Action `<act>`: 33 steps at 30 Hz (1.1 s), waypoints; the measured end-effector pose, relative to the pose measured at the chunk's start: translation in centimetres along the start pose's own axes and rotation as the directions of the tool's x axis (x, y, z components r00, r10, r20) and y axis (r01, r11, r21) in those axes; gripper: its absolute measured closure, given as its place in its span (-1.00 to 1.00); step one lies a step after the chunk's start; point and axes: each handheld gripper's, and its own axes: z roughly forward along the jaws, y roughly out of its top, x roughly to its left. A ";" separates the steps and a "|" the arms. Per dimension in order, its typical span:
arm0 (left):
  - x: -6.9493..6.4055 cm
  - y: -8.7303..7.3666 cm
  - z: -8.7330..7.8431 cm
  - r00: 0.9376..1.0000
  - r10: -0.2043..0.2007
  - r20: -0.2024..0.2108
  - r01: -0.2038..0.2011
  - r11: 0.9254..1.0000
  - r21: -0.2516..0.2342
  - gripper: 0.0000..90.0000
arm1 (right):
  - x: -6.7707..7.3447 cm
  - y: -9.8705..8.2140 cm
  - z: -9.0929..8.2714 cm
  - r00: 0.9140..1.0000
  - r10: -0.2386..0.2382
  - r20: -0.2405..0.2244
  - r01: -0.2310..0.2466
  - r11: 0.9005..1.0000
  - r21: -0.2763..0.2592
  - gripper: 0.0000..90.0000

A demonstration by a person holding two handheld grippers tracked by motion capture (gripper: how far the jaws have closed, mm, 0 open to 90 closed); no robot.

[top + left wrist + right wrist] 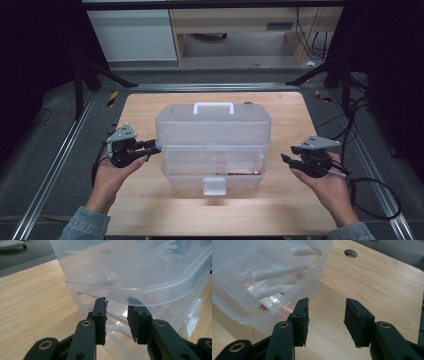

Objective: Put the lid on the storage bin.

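A clear plastic toolbox (213, 165) with a white handle (214, 106) and a white front latch (214, 186) stands mid-table. Its lid (213, 125) sits tilted slightly above the base. My left gripper (155, 147) is at the box's left side. In the left gripper view its jaws (117, 302) stand close together, tips tucked under the lid's rim (160, 291), with nothing pinched between the pads. My right gripper (285, 159) hovers just off the box's right side, open, with bare wood between its pads (327, 302). White tray arms (277, 271) and a red item (272, 300) show inside.
The wooden table (280, 210) has free room in front of the box and to either side. A round hole (350, 253) sits near its far edge. Cables trail off the right side (380, 200). Metal rails (60, 160) border the table.
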 end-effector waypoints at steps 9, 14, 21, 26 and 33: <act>-0.4 -1.0 -0.1 1.000 0.006 -0.004 -0.006 1.000 0.004 0.52 | -0.3 -0.9 0.5 1.000 0.018 0.008 -0.018 1.000 0.010 0.15; -0.8 -1.5 -0.3 1.000 0.012 -0.009 -0.012 1.000 0.002 0.52 | -0.5 -1.2 0.5 1.000 0.026 0.011 -0.026 1.000 0.014 0.14; -1.4 -2.4 -0.2 1.000 0.016 -0.007 -0.015 1.000 0.010 0.51 | -0.4 -1.7 0.8 0.999 0.036 0.007 -0.036 0.999 0.027 0.12; -1.8 -3.1 -0.1 1.000 0.021 -0.011 -0.021 1.000 0.016 0.50 | -0.2 -1.8 1.2 1.000 0.028 0.002 -0.028 0.999 0.036 0.05; -2.1 -4.2 0.1 1.000 0.016 -0.002 -0.016 0.999 0.035 0.50 | 0.0 -1.8 1.6 1.000 0.021 0.001 -0.021 0.999 0.047 0.02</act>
